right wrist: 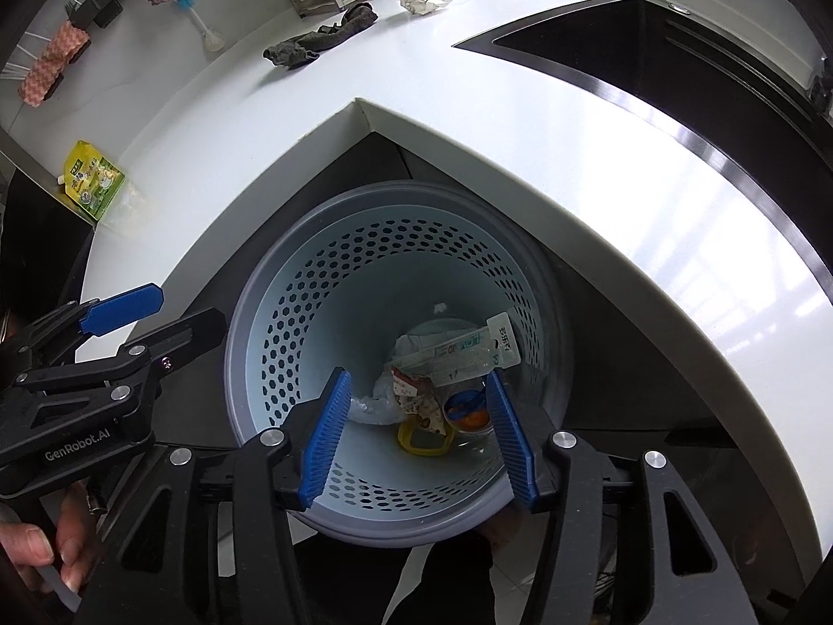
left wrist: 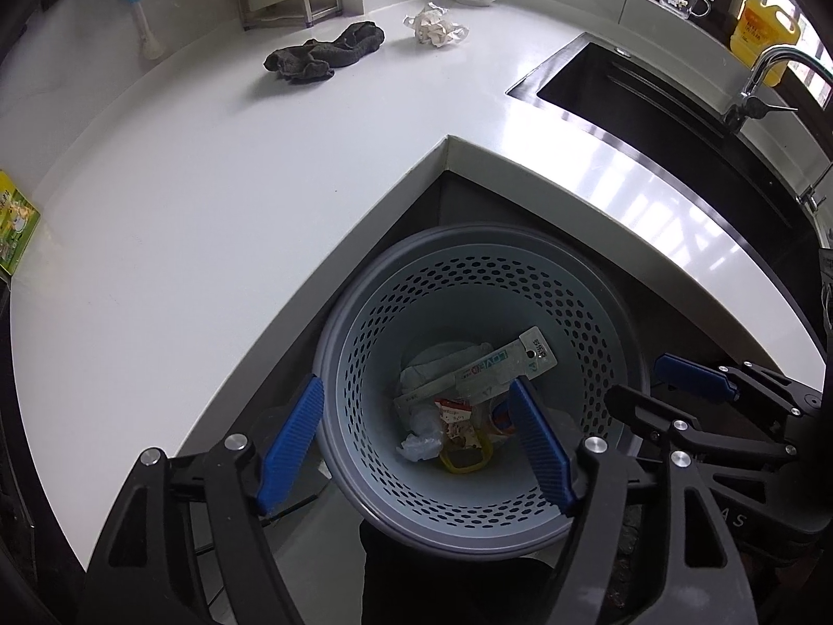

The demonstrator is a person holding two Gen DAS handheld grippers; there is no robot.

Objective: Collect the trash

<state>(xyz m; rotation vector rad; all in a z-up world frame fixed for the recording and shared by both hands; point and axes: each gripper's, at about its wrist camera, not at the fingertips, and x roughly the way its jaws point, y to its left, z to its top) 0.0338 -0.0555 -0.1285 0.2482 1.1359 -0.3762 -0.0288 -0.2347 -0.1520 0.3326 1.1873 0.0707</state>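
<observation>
Fingers (left wrist: 539,448) apart over littered bin (left wrist: 468,536)

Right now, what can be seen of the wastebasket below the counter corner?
The wastebasket is round, pale blue-grey plastic with a darker rim and walls pierced by rows of hexagonal holes. It stands upright on the floor, tucked into the inner corner of the white countertop. At its bottom lie wrappers, crumpled plastic film, a long printed packet and a yellow ring. Nothing grips it.
</observation>
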